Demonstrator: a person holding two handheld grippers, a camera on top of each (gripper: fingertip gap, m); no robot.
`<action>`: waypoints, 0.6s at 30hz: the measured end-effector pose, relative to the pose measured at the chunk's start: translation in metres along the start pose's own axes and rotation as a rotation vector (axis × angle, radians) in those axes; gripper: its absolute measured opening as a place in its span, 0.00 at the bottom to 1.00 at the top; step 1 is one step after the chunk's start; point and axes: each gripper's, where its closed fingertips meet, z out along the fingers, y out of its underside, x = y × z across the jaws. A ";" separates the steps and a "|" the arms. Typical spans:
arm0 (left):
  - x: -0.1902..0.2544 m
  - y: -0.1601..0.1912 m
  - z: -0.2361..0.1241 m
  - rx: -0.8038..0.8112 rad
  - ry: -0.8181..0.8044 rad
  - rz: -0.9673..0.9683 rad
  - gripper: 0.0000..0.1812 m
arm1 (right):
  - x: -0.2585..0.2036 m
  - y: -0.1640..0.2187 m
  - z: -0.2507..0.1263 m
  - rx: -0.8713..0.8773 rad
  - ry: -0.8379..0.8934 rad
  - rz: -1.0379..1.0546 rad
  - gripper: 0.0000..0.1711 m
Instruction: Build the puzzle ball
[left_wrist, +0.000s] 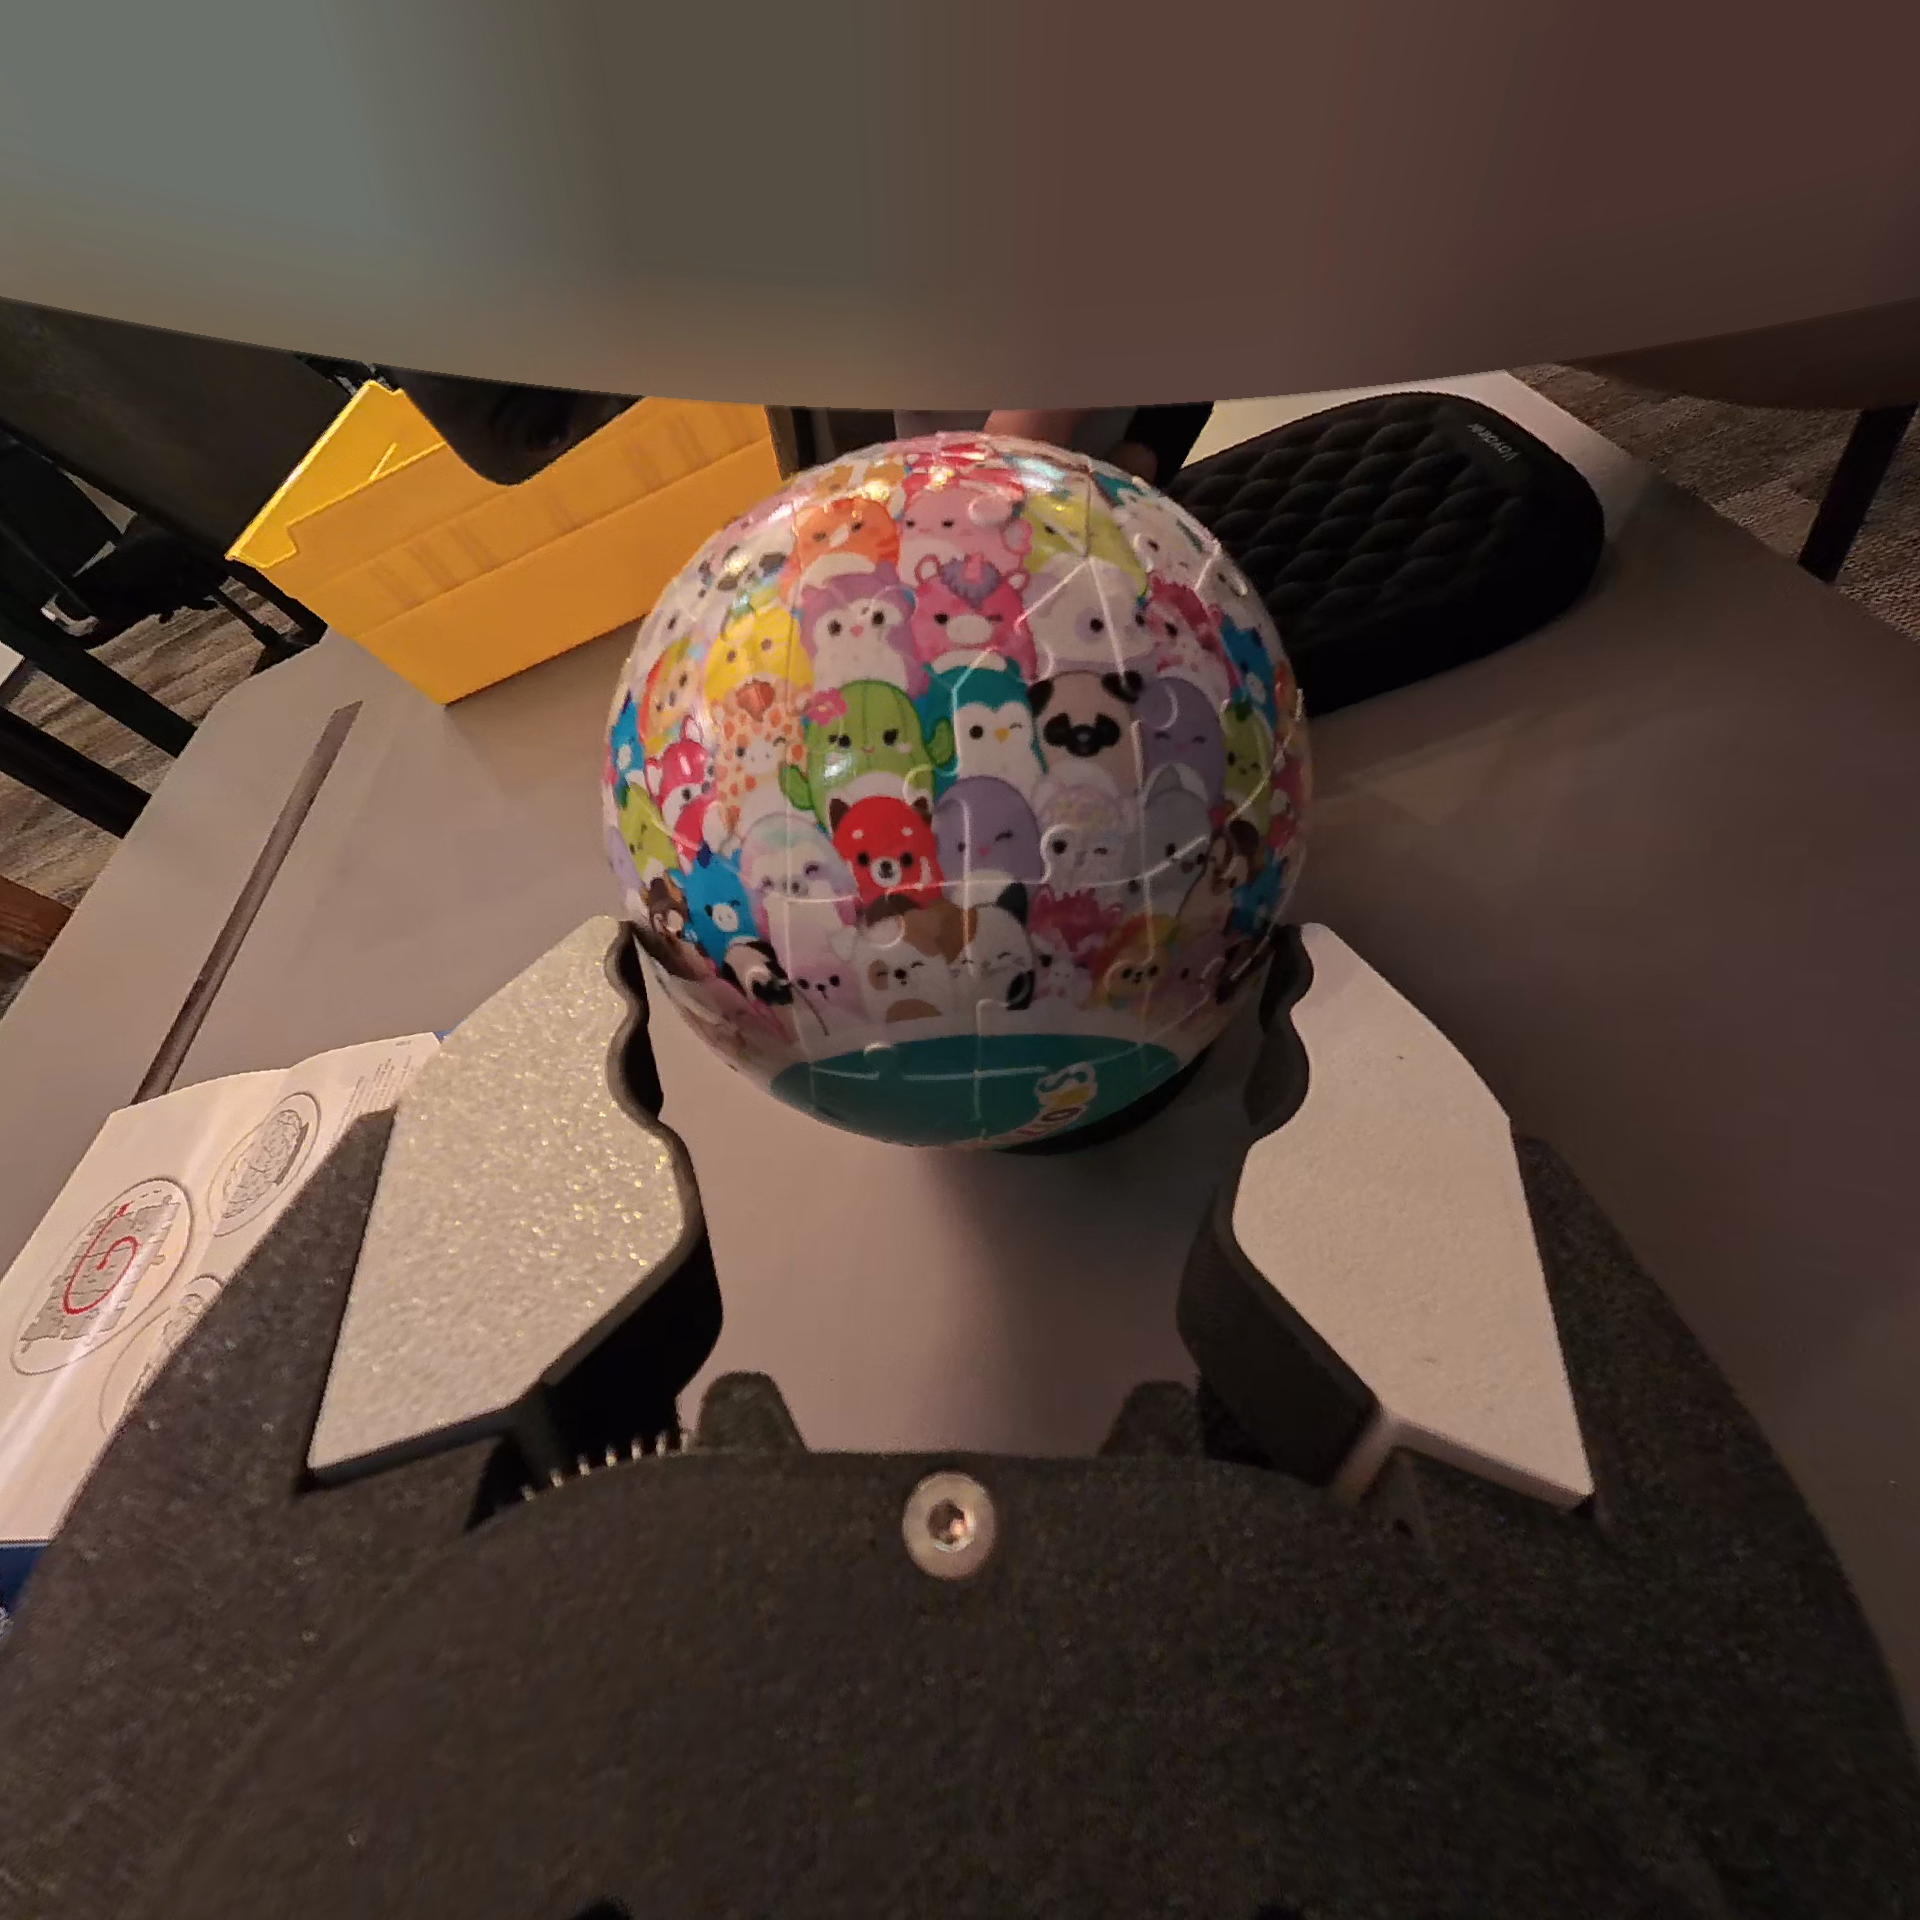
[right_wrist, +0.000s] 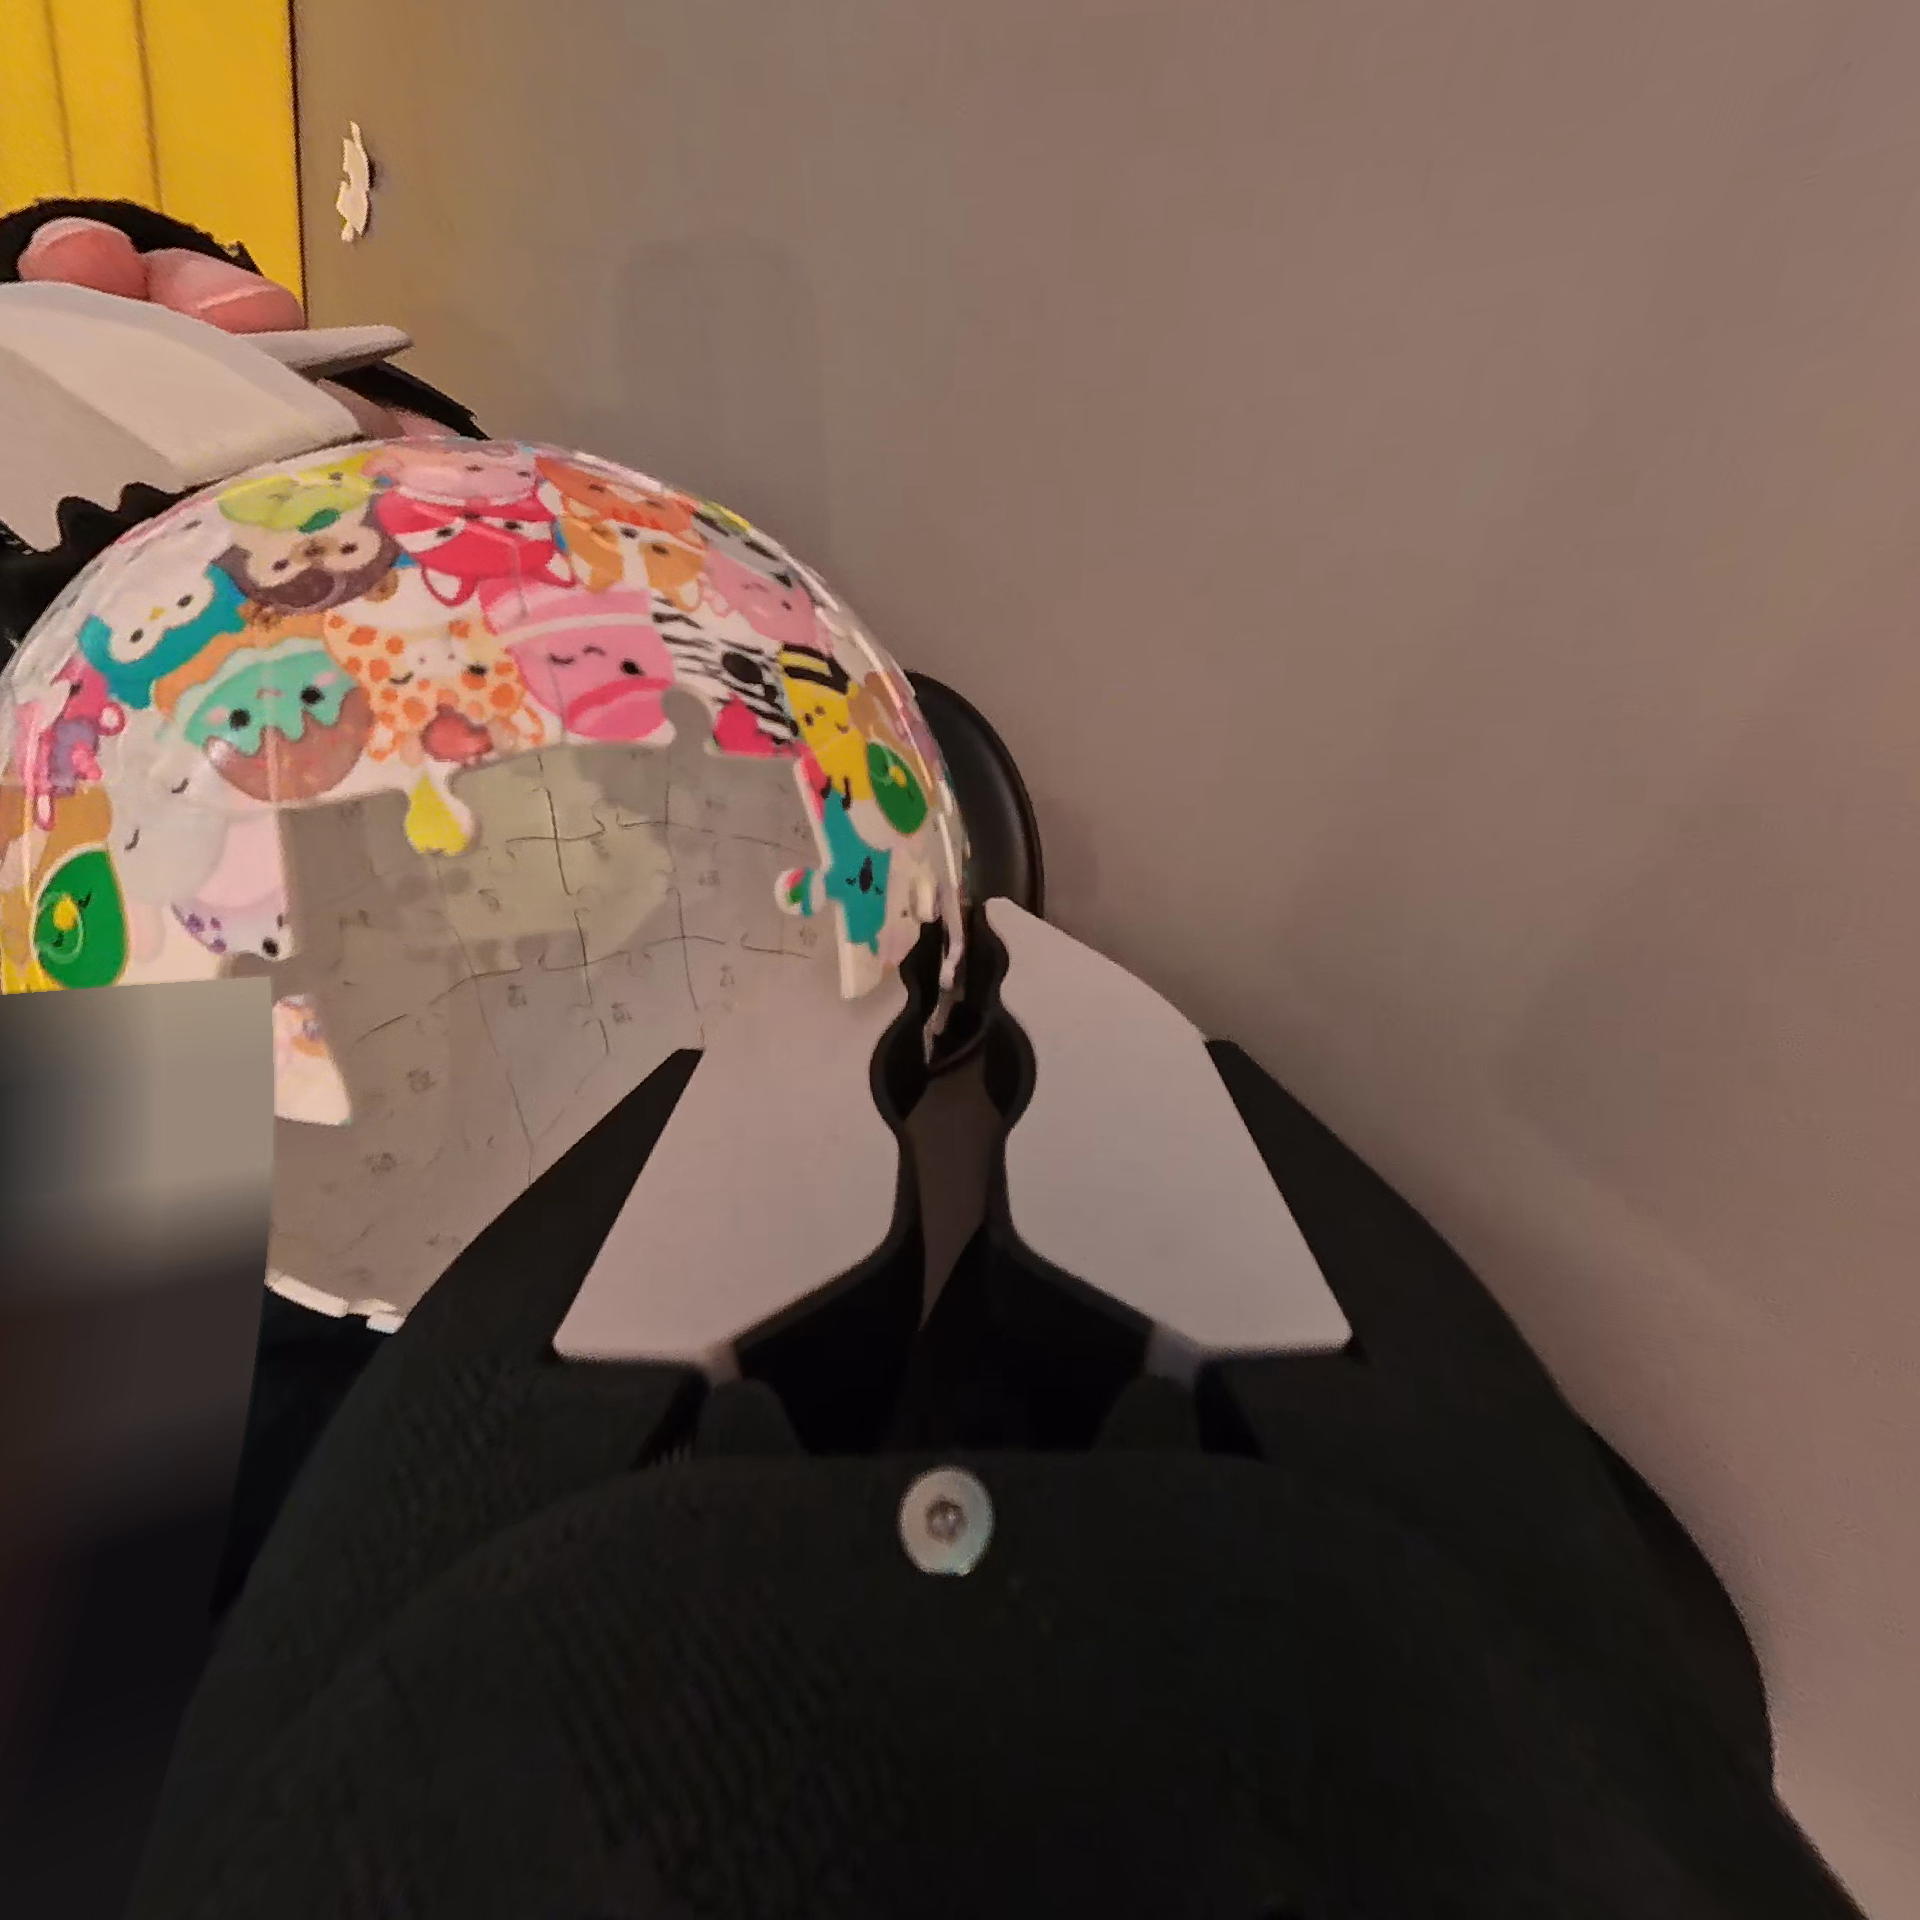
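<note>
The puzzle ball (left_wrist: 956, 790) is covered in colourful plush characters and sits on the grey table (left_wrist: 1558, 883) over a dark base. My left gripper (left_wrist: 956, 956) is shut on it, with one finger against each lower side. In the right wrist view the ball (right_wrist: 468, 644) has a large gap showing its grey inside (right_wrist: 582, 914). My right gripper (right_wrist: 951, 966) is shut on a thin puzzle piece (right_wrist: 940, 982) at the gap's right edge. The left gripper's white finger (right_wrist: 156, 395) and a hand (right_wrist: 156, 275) show at the ball's top left.
A yellow box (left_wrist: 499, 561) stands at the far left and a black quilted pad (left_wrist: 1392, 540) at the far right. An instruction sheet (left_wrist: 156, 1226) lies at the near left. One loose piece (right_wrist: 353, 182) lies on the table by the yellow box (right_wrist: 145, 104). Some 9 cm of space lies between my two pairs of fingers.
</note>
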 end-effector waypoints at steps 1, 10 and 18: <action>0.000 0.000 0.000 0.001 0.001 0.000 0.62 | 0.000 0.000 0.000 -0.003 -0.003 -0.001 0.04; 0.000 0.000 0.000 0.009 0.008 0.007 0.62 | 0.000 0.000 0.000 -0.010 -0.030 0.016 0.03; 0.000 0.000 0.000 0.011 0.017 0.015 0.62 | -0.001 0.001 0.000 -0.016 -0.077 0.036 0.03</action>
